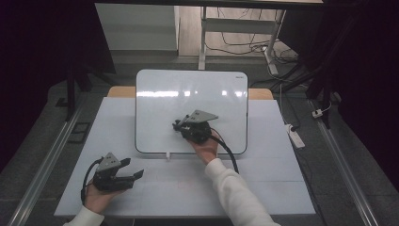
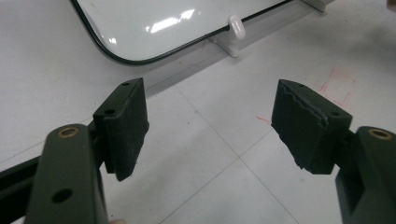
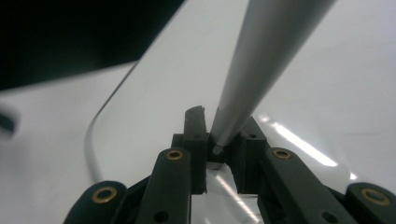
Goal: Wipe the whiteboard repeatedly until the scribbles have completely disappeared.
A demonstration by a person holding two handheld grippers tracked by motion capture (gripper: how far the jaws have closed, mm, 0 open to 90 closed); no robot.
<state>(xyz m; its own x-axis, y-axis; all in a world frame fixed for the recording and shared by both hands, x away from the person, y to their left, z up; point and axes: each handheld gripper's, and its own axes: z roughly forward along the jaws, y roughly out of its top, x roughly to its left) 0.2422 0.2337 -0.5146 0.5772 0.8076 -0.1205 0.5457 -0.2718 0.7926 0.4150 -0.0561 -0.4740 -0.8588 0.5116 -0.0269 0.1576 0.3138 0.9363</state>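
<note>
white tabletop (image 1: 155, 188) was spread under a whiteboard (image 1: 188, 94) propped on small white feet, with cables seen on the grey floor behind; the right gripper (image 1: 181, 125) was held over the board's lower middle, its jaws clamped narrow on a pale grey pen (image 3: 261, 60) that ran up and away from them; the pen's tip could not be made out, so contact with the board could not be told; no marks were seen on the board, so the writing was judged barely begun, with all of it left; the left gripper (image 1: 134, 169) was rested on the table near the board's lower left corner, jaws spread wide and empty.
</note>
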